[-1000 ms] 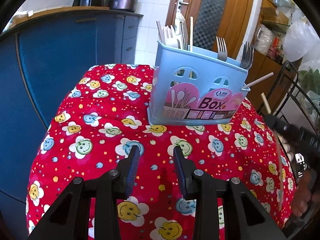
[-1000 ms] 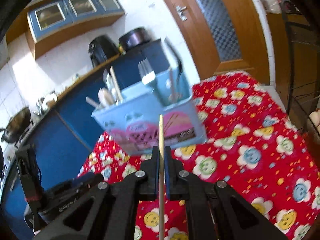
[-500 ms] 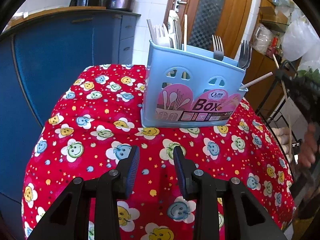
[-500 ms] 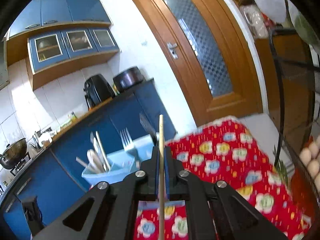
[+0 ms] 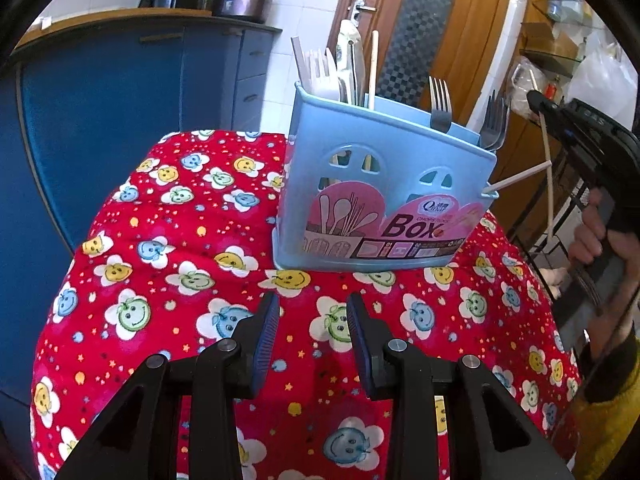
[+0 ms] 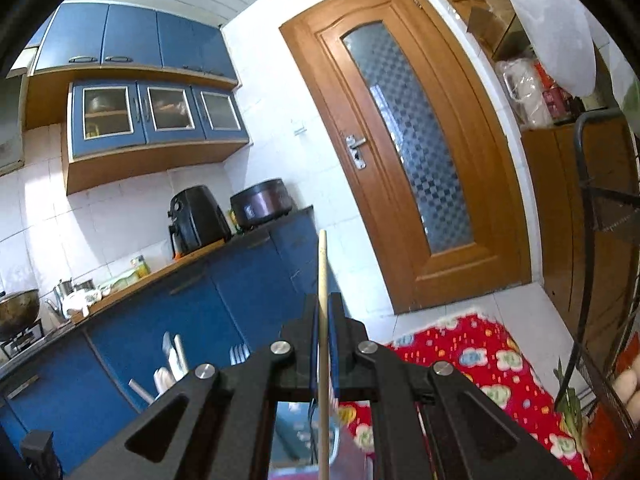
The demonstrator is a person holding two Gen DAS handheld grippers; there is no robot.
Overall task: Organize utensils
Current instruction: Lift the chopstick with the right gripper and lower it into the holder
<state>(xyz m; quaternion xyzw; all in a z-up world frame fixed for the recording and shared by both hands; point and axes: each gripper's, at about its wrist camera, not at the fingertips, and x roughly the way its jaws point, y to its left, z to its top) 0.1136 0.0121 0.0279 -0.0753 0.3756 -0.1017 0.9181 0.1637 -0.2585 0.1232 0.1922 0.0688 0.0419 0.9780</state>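
A light blue utensil box (image 5: 384, 184) stands on the red flowered tablecloth (image 5: 168, 264), holding forks (image 5: 440, 100), white spoons and chopsticks. One chopstick (image 5: 516, 178) pokes out of its right side. My left gripper (image 5: 312, 308) hovers over the cloth in front of the box, open, with nothing between its fingers. My right gripper (image 6: 322, 308) is shut on a wooden chopstick (image 6: 322, 264) that stands upright. In the left wrist view this gripper (image 5: 538, 102) hangs above and right of the box. The box's utensils (image 6: 172, 360) show low in the right wrist view.
Blue cabinets (image 5: 120, 92) run behind and left of the table, with an air fryer (image 6: 196, 216) and a cooker (image 6: 260, 202) on the counter. A wooden door (image 6: 416, 148) is behind. A black wire rack (image 6: 600, 200) with eggs (image 6: 626, 382) stands at the right.
The right gripper rose and tipped up towards level with the chopstick still in it, so the box slid low in its view. It now shows right of the box. The left gripper barely moved.
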